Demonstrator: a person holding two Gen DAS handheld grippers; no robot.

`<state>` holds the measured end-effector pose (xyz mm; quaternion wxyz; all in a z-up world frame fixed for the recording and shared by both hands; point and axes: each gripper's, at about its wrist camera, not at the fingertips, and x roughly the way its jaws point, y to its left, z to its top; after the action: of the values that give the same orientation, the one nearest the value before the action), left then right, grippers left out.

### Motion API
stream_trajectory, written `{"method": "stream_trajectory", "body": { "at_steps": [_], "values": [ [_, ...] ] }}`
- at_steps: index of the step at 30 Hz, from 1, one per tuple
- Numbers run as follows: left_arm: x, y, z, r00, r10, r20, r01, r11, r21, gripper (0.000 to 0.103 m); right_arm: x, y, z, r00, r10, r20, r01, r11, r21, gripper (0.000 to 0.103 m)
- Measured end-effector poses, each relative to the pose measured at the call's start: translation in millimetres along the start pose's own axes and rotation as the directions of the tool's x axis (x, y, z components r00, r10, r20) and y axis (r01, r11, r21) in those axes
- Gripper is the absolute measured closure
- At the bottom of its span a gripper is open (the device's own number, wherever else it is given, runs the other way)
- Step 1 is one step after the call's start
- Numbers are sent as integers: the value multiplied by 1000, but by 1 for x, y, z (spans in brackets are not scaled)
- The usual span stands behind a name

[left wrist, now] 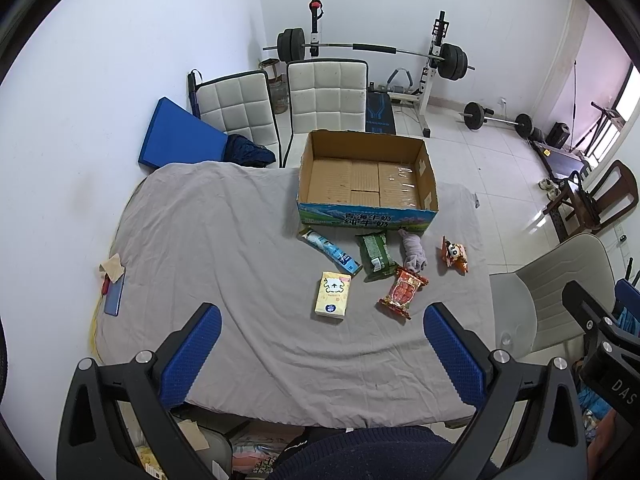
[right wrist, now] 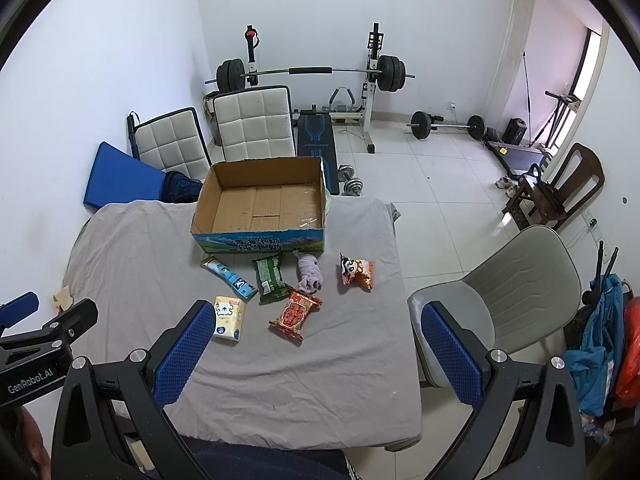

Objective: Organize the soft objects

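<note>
Gray cloth covers the worktop (left wrist: pixel 224 240); a box (left wrist: pixel 366 178) is set at its far edge, snack packs (right wrist: pixel 296 312) just before it. Both grippers' fingers (left wrist: pixel 192 354) (right wrist: pixel 182 350) are held spread, pinching nothing.

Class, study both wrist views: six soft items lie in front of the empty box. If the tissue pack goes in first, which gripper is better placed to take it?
Probably the left. The tissue pack lies ahead between the open left gripper's fingers; for the right gripper it sits beside the left finger. Box beyond.

Grey-sheeted table (left wrist: pixel 224 240); on it a cardboard box (left wrist: pixel 366 178), six soft packets (left wrist: pixel 374 254), a phone (left wrist: pixel 113 292).
</note>
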<state>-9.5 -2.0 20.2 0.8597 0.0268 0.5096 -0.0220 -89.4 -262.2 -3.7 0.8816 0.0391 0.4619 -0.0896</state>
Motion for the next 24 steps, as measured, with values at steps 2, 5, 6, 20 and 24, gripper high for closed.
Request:
{"method": "stream_trajectory", "body": {
  "at_steps": [2,5,6,20,24],
  "values": [
    [0,1,0,1000,1,0,-1,1000,0,0,1,1,1,1000,1,0,-1,1000,0,0],
    [0,1,-1,1000,-1,-1,1,1000,-2,0,1,1,0,1000,0,1,0,1000,0,0],
    [1,1,0,1000,-3,-6,3,1000,-4,0,1,0,0,1000,1,0,-1,1000,1,0],
    [155,34,33,988,28,-149,-48,990,-135,0,161,-17,8,976,39,-213,-22,996,82,0],
    [222,31,27,969,21,-246,-51,992,-113,0,242,-10,-4,942,55,-330,-31,996,79,0]
  ]
}}
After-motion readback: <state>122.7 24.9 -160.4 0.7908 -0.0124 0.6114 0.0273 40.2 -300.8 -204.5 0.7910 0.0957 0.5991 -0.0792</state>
